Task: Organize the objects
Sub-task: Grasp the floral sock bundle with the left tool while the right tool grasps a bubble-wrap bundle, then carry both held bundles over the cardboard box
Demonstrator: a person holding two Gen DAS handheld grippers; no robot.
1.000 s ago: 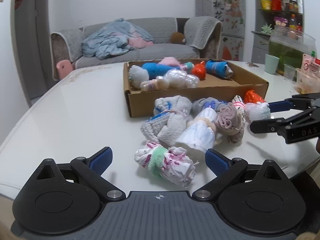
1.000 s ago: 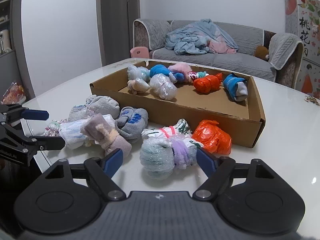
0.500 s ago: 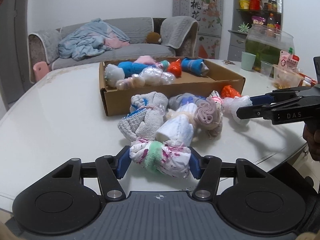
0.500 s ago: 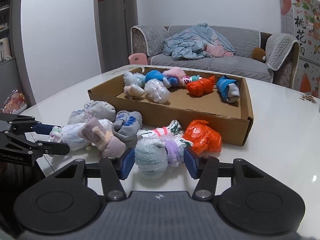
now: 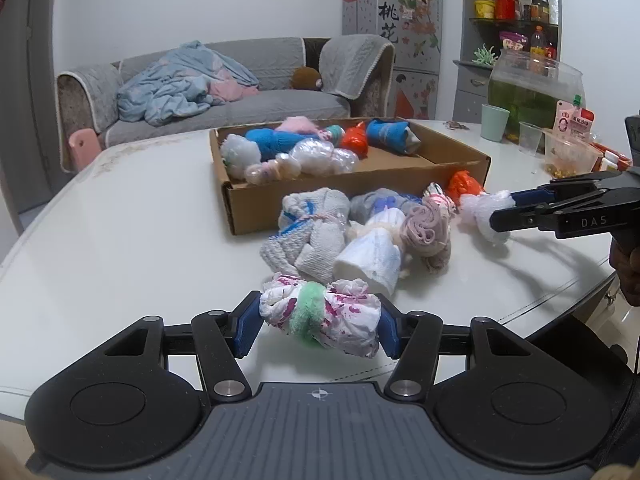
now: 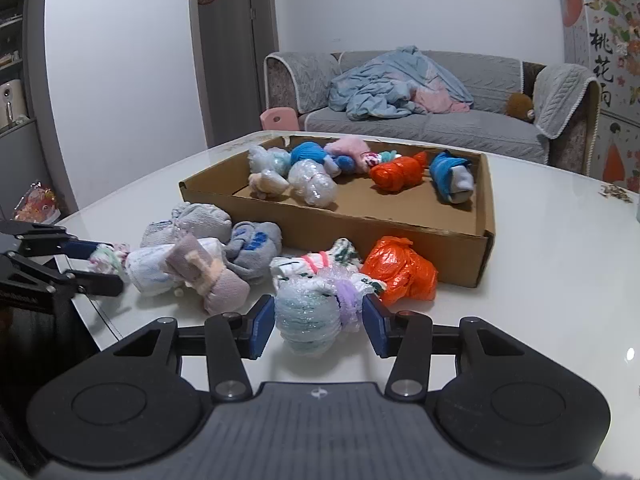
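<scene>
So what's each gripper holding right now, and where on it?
Left gripper: the white, pink-speckled cloth bundle with a green band, pinched at its two ends. Right gripper: the clear plastic-wrapped bundle with a purple band, pinched across its sides.

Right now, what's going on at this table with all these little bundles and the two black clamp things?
A person is sorting small wrapped bundles into a cardboard box, using a hand-held gripper in each hand. The left gripper has its jaws shut on a white bundle with pink specks and a green band. The right gripper grips a pale bubble-wrapped bundle with a purple band. Several bundles already lie in the box; others, including an orange one, wait on the white table.
</scene>
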